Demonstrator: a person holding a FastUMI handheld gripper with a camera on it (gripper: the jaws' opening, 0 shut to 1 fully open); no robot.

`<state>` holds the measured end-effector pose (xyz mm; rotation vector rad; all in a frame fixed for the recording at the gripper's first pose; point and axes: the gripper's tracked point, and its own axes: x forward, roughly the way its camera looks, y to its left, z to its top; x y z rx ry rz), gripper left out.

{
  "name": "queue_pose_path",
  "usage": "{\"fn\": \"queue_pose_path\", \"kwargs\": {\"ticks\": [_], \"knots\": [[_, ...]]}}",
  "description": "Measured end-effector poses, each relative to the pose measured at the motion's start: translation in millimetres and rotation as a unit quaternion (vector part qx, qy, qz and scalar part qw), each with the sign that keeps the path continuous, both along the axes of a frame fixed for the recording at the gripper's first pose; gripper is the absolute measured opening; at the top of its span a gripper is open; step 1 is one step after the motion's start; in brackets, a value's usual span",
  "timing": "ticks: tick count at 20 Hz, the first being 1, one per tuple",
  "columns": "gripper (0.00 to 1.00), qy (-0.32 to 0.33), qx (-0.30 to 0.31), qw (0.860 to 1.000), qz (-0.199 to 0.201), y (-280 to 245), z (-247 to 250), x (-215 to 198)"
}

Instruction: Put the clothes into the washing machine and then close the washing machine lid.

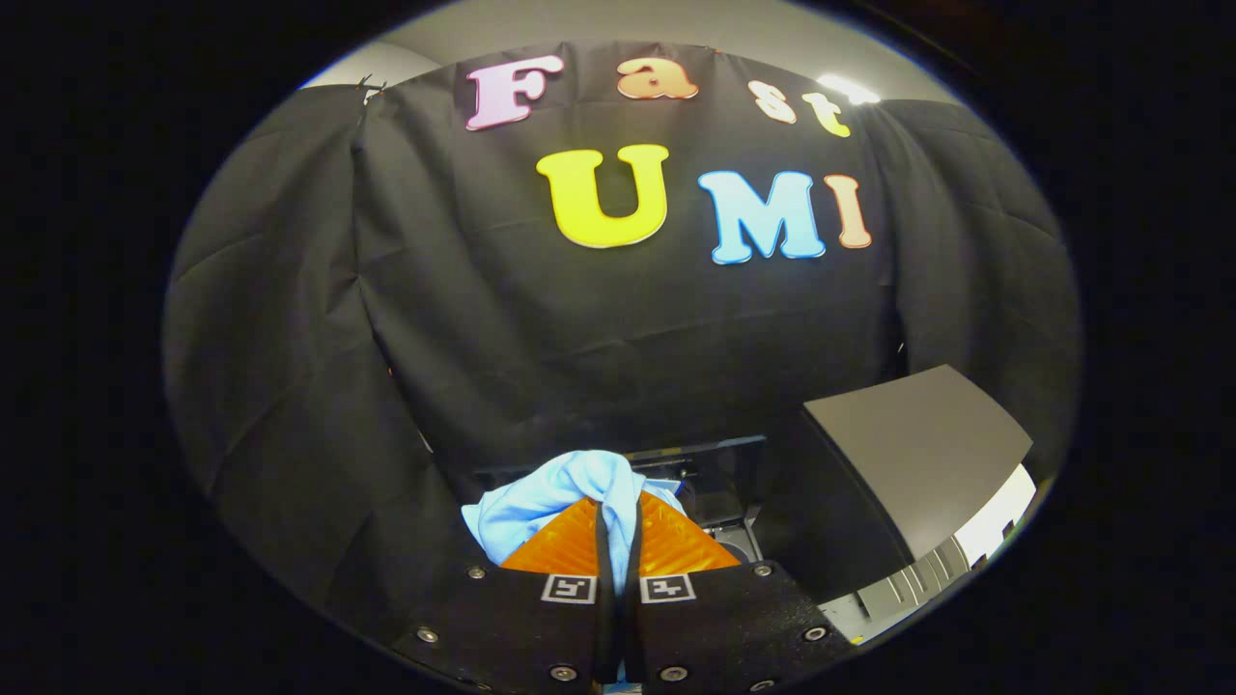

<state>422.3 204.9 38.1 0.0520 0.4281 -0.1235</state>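
A light blue cloth is bunched up over the tips of my gripper, whose two fingers are pressed together on it. The cloth spills out to the left of the fingers and a strip of it shows in the thin gap between them. Just beyond the fingers, low down, stands the washing machine with its dark lid raised; part of its opening shows to the right of the fingers, the remainder hidden behind the cloth and fingers.
A grey slanted panel with a white ribbed body under it stands to the right of the machine. The black cloth wall hangs close behind everything.
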Motion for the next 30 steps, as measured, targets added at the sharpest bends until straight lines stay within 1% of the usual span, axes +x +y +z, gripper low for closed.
{"fn": "queue_pose_path", "kwargs": {"ticks": [4, 9, 14, 19, 25, 30], "knots": [[0.03, 0.053, 0.009, 0.998, 0.013, -1, -66, 2], [0.03, 0.104, 0.031, 0.994, 0.015, -9, -130, 4], [0.03, 0.157, 0.032, 0.987, 0.025, -12, -186, 1], [0.02, 0.203, 0.037, 0.978, 0.028, -15, -235, -6], [0.02, 0.243, 0.053, 0.968, 0.025, -18, -279, -14], [0.03, 0.271, 0.066, 0.960, 0.024, -18, -300, -23]]}}
